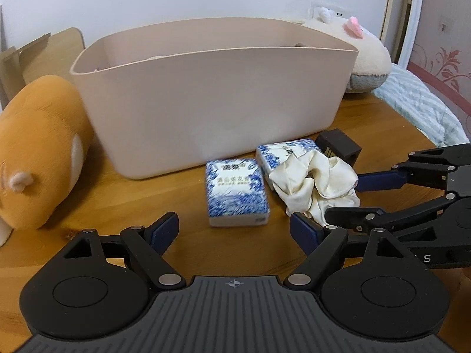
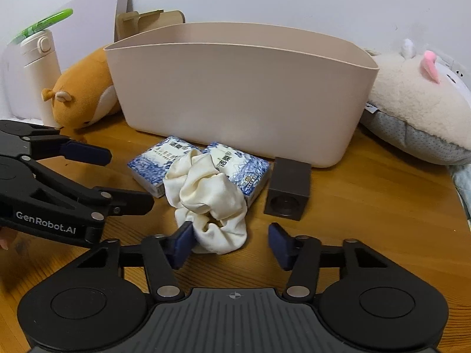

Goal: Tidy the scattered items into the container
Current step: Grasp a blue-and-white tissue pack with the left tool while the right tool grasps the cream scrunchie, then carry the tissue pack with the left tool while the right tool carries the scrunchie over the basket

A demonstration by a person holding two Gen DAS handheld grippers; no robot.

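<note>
I saw the wooden table first, and on its far side stood the big beige container, open at the top. An orange plush toy lay to the left of it and a cream plush toy to the right.

In front of the container, near its wall, the scattered items lay close together: two blue-and-white tissue packs side by side, a dark small box on the right, and a cream scrunchie lying partly over both packs.

My right gripper was half open around the near end of the scrunchie. Its left pad touched the cloth, but the right pad was apart from it, so I judged that nothing was gripped yet. My left gripper was wide open and empty, just before the nearer tissue pack.

To do this step well, I thought I should close the right jaws fully on a thick fold, because the cloth is soft and slippery, then lift it straight up before moving over the rim, so the packs under it are not dragged.
</note>
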